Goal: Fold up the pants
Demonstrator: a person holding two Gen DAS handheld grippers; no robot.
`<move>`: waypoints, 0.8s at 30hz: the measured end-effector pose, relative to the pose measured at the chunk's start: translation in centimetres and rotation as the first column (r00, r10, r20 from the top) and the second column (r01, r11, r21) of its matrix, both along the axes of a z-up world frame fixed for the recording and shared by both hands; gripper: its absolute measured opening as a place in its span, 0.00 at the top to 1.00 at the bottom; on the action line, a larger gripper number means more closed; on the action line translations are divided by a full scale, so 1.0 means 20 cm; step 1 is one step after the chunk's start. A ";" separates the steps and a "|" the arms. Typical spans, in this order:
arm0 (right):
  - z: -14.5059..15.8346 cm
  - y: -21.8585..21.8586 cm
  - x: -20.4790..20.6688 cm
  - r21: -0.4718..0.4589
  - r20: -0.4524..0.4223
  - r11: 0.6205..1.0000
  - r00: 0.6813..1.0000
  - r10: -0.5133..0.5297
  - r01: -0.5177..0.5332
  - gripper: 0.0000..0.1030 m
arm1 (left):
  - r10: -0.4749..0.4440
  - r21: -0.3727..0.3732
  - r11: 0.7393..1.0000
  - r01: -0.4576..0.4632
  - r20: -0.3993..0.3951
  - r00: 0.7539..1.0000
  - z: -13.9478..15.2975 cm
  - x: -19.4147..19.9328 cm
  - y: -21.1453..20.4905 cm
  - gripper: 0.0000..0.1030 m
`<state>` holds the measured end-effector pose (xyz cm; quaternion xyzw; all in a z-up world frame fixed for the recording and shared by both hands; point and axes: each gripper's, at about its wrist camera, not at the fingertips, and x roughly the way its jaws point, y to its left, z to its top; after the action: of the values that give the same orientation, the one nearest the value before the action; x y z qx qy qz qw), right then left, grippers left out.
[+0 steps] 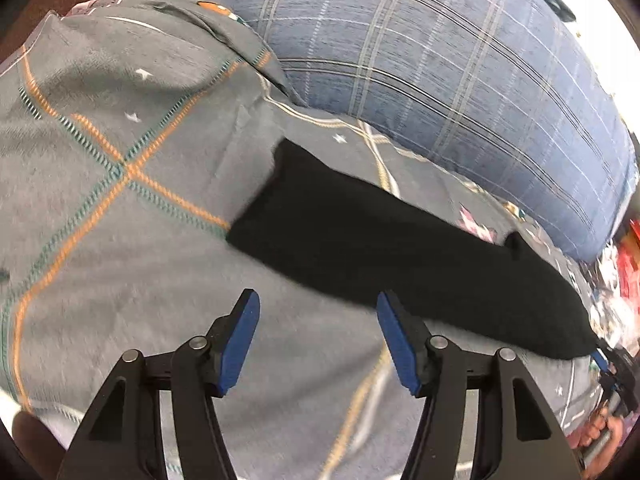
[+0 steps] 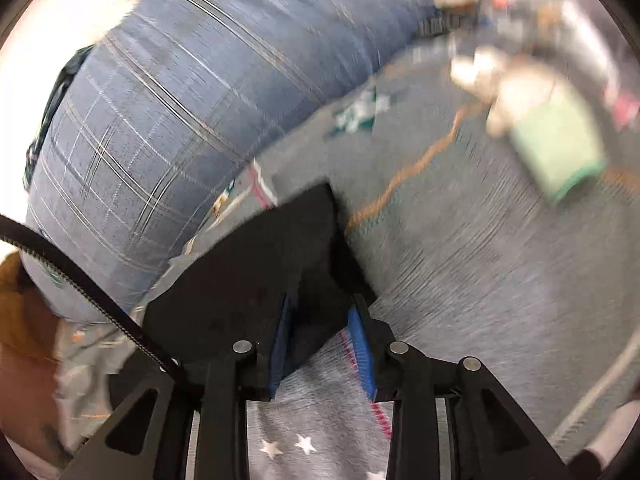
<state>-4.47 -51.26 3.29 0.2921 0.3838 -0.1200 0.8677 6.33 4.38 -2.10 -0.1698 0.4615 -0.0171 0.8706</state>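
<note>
Lying flat on a grey patterned bedspread (image 1: 120,272), the black pants (image 1: 360,240) stretch as a long dark strip along the bed, just beside a blue plaid quilt (image 1: 440,60) bunched against the far side. One end of the strip sits near the crossing of orange and teal stitched lines; the other end runs to the right gripper (image 2: 322,344), whose jaws have a fold of the black cloth between their blue pads — grasping the pants at that end. In the right wrist view the cloth rises off the bedspread toward the jaws, though the picture is smeared. The left gripper (image 1: 318,340) hangs over bare bedspread with its jaws parted and nothing between them — the near edge of the pants lies just beyond its right fingertip.
</note>
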 end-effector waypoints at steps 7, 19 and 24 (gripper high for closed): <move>0.27 0.45 0.17 -0.110 0.071 0.940 0.941 0.330 -0.322 0.42 | 0.062 -0.104 0.992 -0.065 -0.028 0.998 -0.15 0.20 0.13 0.39; -0.04 1.79 1.00 0.066 -0.069 0.408 0.404 0.912 -0.911 0.42 | 0.080 -0.208 0.975 -0.076 0.010 0.997 -0.25 0.29 0.23 0.39; -0.23 2.16 1.24 0.057 -0.172 0.293 0.280 0.945 -0.954 0.35 | 0.093 -0.234 0.969 -0.085 0.025 0.995 -0.26 0.29 0.28 0.39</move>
<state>20.27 -7.97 -1.37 -0.0296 0.5516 0.3834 0.7402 12.08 9.93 -7.34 -0.2907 0.4328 -0.0350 0.8526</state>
